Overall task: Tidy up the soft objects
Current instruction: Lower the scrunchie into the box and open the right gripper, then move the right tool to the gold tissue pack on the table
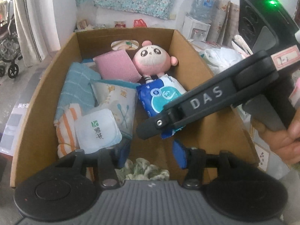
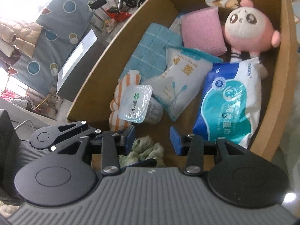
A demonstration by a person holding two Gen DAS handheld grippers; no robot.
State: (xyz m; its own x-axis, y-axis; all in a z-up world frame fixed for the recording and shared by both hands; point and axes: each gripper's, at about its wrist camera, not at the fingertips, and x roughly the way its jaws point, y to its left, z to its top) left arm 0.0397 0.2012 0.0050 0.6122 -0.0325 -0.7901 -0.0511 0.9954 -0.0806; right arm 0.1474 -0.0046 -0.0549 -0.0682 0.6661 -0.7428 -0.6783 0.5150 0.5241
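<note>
Hovering over the cardboard box (image 1: pixel 189 43), left gripper (image 1: pixel 151 154) and right gripper (image 2: pixel 152 137) both parted, gripping nothing. Lying loose between and just beneath each pair of blue pads (image 2: pixel 175 140): the crumpled green cloth (image 2: pixel 148 151). Resting farther ahead in the box: pink plush doll (image 2: pixel 245 26), blue wipes pack (image 2: pixel 232 101), teal towel (image 1: pixel 76 86).

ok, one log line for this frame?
left gripper: open | right gripper: open | green scrunchie: below both, unheld | cardboard box: holds plush doll, wipes pack

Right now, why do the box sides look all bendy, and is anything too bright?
Left wrist view: the fisheye lens bows the cardboard box edges. Right wrist view: window light washes out the top-left corner, and the sealed cup's foil lid glints.
</note>
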